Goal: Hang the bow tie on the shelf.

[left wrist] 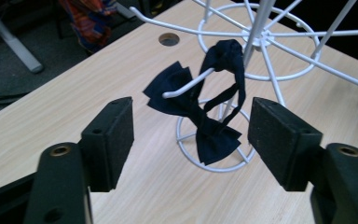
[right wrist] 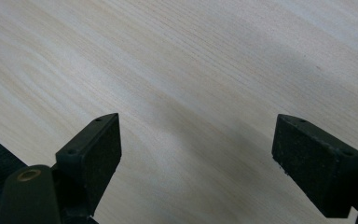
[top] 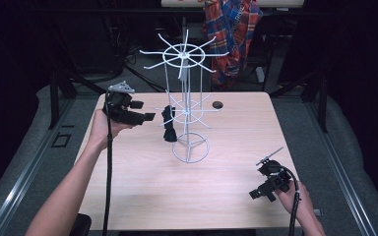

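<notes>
A dark navy bow tie (top: 169,123) (left wrist: 212,137) hangs by its strap loop from a lower arm of the white wire rack (top: 183,54) (left wrist: 261,37), which stands mid-table. My left gripper (top: 143,110) (left wrist: 190,112) is held level just left of the bow tie, pointing at it. Its jaws are open, and the bow tie hangs a little beyond them, untouched. My right gripper (top: 258,192) (right wrist: 196,135) rests low near the table's front right corner. It is open over bare wood with nothing between its pads.
The light wooden table (top: 177,196) (right wrist: 177,56) has a round cable hole (top: 217,104) (left wrist: 168,39) behind the rack. A plaid cloth (top: 231,29) (left wrist: 91,18) hangs beyond the far edge. The rack's upper arms spread wide above the bow tie.
</notes>
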